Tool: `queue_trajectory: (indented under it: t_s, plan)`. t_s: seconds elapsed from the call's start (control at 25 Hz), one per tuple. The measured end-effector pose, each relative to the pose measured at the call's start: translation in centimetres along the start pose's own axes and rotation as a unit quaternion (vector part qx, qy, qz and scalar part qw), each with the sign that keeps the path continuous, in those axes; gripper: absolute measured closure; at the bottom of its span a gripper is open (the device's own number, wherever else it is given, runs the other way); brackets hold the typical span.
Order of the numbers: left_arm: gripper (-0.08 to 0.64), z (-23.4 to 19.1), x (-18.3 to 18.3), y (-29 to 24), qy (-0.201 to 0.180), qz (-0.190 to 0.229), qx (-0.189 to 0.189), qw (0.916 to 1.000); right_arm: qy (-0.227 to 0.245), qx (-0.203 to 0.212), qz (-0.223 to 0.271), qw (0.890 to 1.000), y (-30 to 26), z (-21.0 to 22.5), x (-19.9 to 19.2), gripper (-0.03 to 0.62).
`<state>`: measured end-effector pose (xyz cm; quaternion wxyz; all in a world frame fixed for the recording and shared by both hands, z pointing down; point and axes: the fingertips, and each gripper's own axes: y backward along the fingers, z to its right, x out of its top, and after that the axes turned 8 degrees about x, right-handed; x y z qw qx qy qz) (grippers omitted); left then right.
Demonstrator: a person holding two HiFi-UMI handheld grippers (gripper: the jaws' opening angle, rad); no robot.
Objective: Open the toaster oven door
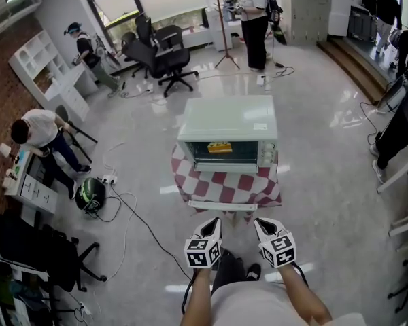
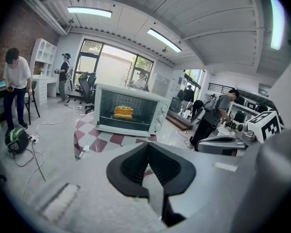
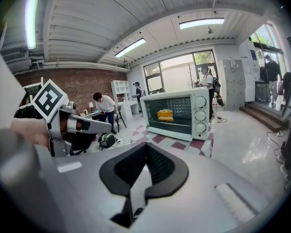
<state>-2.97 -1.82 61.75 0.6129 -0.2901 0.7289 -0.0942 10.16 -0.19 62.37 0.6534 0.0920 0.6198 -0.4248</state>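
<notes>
The left claw [image 1: 212, 224] sits well short of the oven [image 1: 228, 124], low in front of it and a little to its left. Its jaws are pressed together on nothing. The oven stands at the back of a checked table [image 1: 262, 185] with its front towards both claws.

A white bar [image 1: 222, 206] lies level at the table's near edge, straight out from the oven's opening and about as wide. I take it for the handle of a glass door already folded down flat, since no handle shows across the top of the oven's front and the inside reads sharply in both gripper views. The pane itself is too clear to make out, so this stays a judgement. If the bar is the handle, the door already lies as the task wants it and nothing is left to pull. If it is a loose thing in front of a door that is up, the whole pull is still to come. The pictures do not quite settle which.

The right claw [image 1: 264, 224] mirrors the left, as far back from the oven and a little to its right, jaws likewise together and empty.

Inside the oven, a yellow-orange block of food [image 1: 219, 147] sits on the rack, about mid-height and central. Nothing else shows in there.
</notes>
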Motion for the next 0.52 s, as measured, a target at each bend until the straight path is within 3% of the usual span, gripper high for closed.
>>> queue_trajectory:
  t_s: [0.52]
  plan:
    - [0.555, 0.05, 0.52, -0.03, 0.003, 0.005, 0.001, 1.0, 0.004, 0.002, 0.0, 1.0, 0.01, 0.08, 0.45, 0.589]
